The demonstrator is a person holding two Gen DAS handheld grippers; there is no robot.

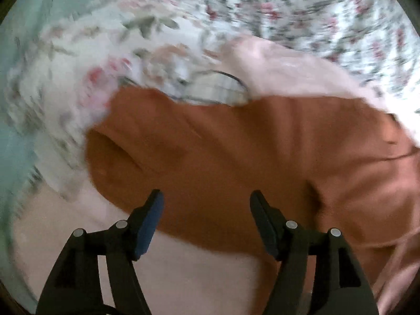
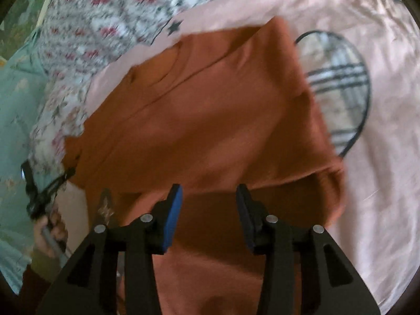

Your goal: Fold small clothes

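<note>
Work surface is a bed covered by a floral sheet [image 1: 302, 8], white ground with small red and green flowers, badly motion-blurred in both wrist views. A pale mint-green cloth [image 1: 15, 131] lies along the left edge of the bedding; no other part of the room can be made out. On the sheet lies a pale pink garment [image 2: 367, 210] spread flat, bearing a dark-outlined round patch with a plaid fill [image 2: 338, 89] and a small black star [image 2: 174, 27] near its far left edge. The rust-orange garment [image 2: 210, 120] lies on top of the pink one, folded over, with a doubled edge running across its near side; it covers the left part of the plaid patch. Left gripper [image 1: 207, 210] hangs above the near edge of the orange garment, jaws wide apart, nothing between the pads and no contact seen. Right gripper [image 2: 210, 202] is above the near fold of the same garment, jaws partly open, pads clear of the cloth. At the left border of the right wrist view a hand [image 2: 51, 231] grips a handle, with part of the dark frame of the other tool above it; detail there is too blurred to read.
</note>
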